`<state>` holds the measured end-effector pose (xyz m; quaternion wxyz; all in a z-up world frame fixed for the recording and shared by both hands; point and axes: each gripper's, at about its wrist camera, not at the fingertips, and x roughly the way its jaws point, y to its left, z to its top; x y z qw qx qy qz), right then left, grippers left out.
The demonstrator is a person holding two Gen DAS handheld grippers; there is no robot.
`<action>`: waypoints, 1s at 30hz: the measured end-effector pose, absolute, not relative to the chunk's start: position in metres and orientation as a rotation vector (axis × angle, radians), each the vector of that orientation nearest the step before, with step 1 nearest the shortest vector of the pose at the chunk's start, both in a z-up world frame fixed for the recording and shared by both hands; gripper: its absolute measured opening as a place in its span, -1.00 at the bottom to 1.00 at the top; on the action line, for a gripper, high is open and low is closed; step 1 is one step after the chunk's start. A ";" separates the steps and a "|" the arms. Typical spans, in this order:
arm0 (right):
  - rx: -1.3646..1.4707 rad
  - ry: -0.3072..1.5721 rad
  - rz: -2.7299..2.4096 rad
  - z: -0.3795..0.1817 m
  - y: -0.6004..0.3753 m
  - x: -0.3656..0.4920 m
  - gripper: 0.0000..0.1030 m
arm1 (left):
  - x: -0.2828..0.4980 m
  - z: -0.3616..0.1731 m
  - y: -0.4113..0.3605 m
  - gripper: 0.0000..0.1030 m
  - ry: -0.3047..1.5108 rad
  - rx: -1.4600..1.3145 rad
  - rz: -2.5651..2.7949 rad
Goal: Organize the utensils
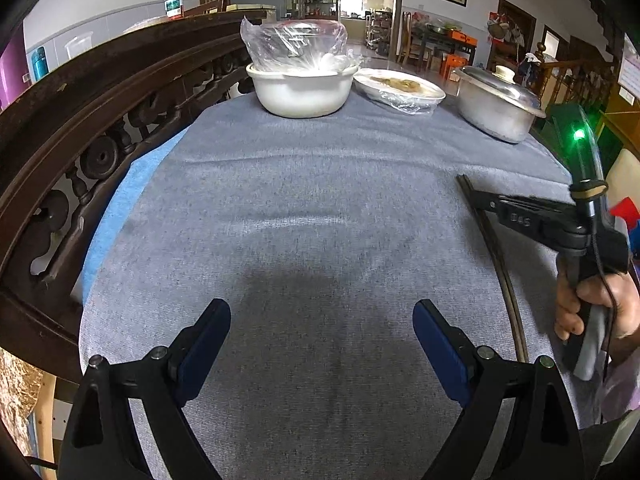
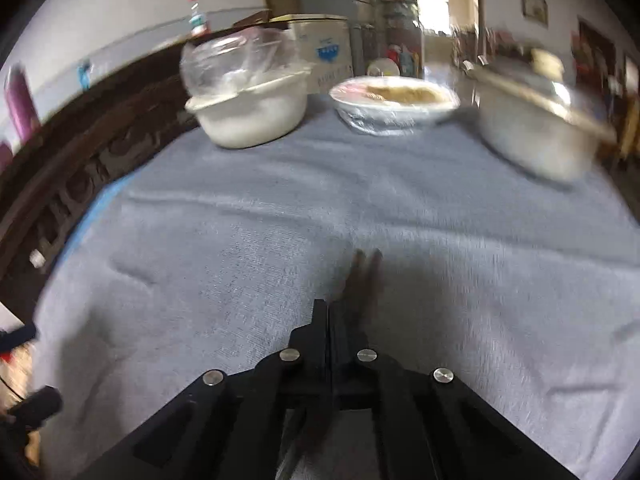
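Right gripper (image 2: 329, 312) clamped on chopsticks (image 1: 505, 276), sticks crossing fingertips; left gripper (image 1: 322, 334) fingers apart, holding nothing.

Left gripper (image 1: 322, 332) is held low over the grey tablecloth (image 1: 304, 208), its blue-padded fingers (image 1: 204, 344) spread wide apart. Right gripper (image 1: 466, 184), gripped by a bare hand (image 1: 592, 308), is pressed closed on dark chopsticks (image 1: 500, 264) above the cloth's right edge.

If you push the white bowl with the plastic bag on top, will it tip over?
Probably not: the white bowl looks wide and low, so it would likely slide on the gray cloth. The plastic bag looks thin and floppy, so it would likely crumple.
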<state>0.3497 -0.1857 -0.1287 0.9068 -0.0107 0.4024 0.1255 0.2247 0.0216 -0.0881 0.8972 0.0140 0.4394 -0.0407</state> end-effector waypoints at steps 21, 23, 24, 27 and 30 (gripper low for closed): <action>0.174 0.930 0.247 -0.133 -0.212 0.372 -0.93 | 0.229 -0.087 0.007 0.80 0.914 0.019 -0.110; 0.156 0.918 0.240 -0.133 -0.210 0.370 -0.92 | 0.229 -0.088 0.009 0.80 0.919 0.015 -0.110; 0.154 0.926 0.239 -0.134 -0.212 0.371 -0.91 | 0.230 -0.088 0.009 0.80 0.918 0.014 -0.109; 0.140 0.973 0.254 -0.130 -0.207 0.371 -0.90 | 0.230 -0.087 0.010 0.80 0.913 0.010 -0.113; 0.042 0.980 0.247 -0.126 -0.195 0.362 -0.91 | 0.230 -0.090 0.011 0.80 0.917 0.009 -0.113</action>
